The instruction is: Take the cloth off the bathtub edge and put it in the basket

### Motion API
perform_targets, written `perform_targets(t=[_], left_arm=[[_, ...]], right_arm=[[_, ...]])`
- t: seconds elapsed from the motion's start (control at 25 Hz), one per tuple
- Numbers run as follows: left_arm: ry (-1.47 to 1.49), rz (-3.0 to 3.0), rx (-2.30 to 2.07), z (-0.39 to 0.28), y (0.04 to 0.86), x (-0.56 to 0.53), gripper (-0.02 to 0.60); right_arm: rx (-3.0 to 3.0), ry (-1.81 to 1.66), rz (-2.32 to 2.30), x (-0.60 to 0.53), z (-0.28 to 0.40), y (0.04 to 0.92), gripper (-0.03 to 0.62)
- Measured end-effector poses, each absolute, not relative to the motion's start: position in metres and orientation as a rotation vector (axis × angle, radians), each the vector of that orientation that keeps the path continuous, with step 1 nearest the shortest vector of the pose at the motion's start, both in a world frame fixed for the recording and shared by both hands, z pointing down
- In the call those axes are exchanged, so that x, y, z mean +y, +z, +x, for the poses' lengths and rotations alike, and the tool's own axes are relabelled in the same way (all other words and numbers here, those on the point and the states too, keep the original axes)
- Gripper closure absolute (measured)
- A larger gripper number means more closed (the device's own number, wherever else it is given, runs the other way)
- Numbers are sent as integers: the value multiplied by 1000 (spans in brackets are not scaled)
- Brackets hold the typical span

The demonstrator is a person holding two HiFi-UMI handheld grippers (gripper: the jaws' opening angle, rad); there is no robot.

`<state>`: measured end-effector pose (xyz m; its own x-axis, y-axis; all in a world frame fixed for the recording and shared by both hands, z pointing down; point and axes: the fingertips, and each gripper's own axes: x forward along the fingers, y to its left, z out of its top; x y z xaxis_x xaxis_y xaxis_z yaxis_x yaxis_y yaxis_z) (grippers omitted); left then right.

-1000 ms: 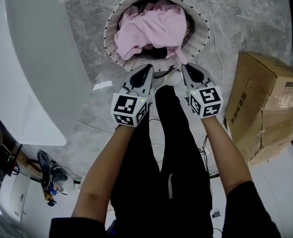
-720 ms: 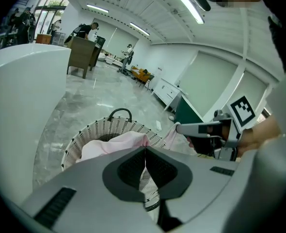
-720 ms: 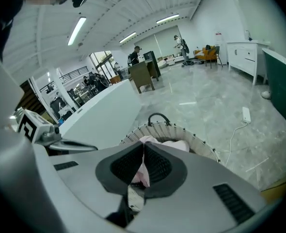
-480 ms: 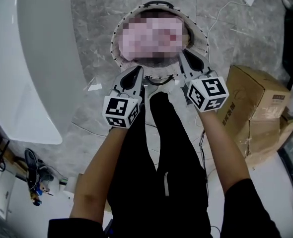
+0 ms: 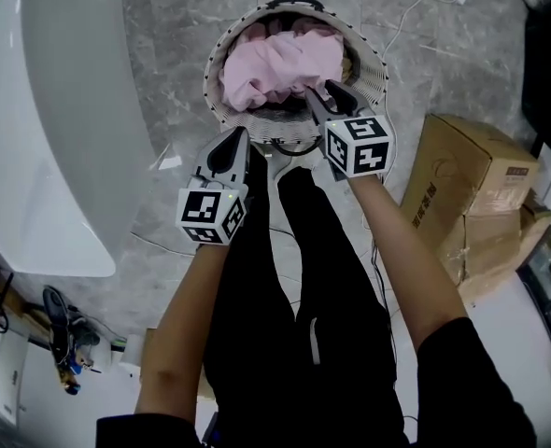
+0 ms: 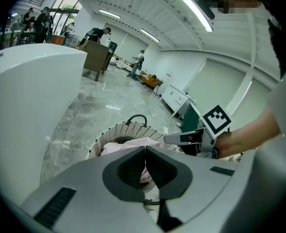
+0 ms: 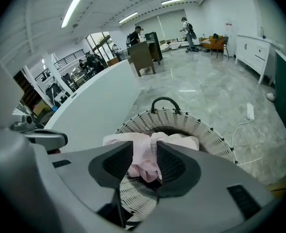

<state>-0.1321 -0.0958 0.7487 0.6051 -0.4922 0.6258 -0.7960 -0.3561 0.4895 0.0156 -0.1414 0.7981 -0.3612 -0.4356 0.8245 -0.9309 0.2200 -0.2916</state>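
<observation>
One pink cloth (image 5: 277, 63) lies heaped in the basket (image 5: 380, 68), upper centre of the head view. Judged soft, light and limp, with no breakage risk; any raised fold would serve for a hold. It is crumpled, so it has no true long axis; the heap spreads left to right across the frame. My right gripper (image 5: 324, 96) jaws are opening, with cloth showing between them, seemingly unpinched. My left gripper (image 5: 235, 140) jaws are closed and empty, just below the basket.

The head view looks steeply down on the basket (image 5: 376, 63). Both gripper views face it from low and near, sharing it and the bathtub (image 5: 61, 138) at left.
</observation>
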Motion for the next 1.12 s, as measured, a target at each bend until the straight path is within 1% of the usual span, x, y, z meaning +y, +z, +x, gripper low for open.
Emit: perform_targets(t=[0.36,0.64,0.84,1.0,1.12], left_arm=[[453,2080,-1018,-132,708,-98,565],[418,2096,-1067,-133,661,-96,565],[366,2119,-1075,-121,593,-74,565],[315,2158,-1107,-108,510,-59,565],[300,2208,-1150,-94,444,-59,565]], right_arm=[[-1772,1034,1227,-113,25,768,420],[-1817,1042,1263,-102,23,706,411],[-1936,1077,1307,-73,19,623,411],[-2075,1032,1389,-54,26,524,411],[-2180,934,1477,-51,42,443,413]])
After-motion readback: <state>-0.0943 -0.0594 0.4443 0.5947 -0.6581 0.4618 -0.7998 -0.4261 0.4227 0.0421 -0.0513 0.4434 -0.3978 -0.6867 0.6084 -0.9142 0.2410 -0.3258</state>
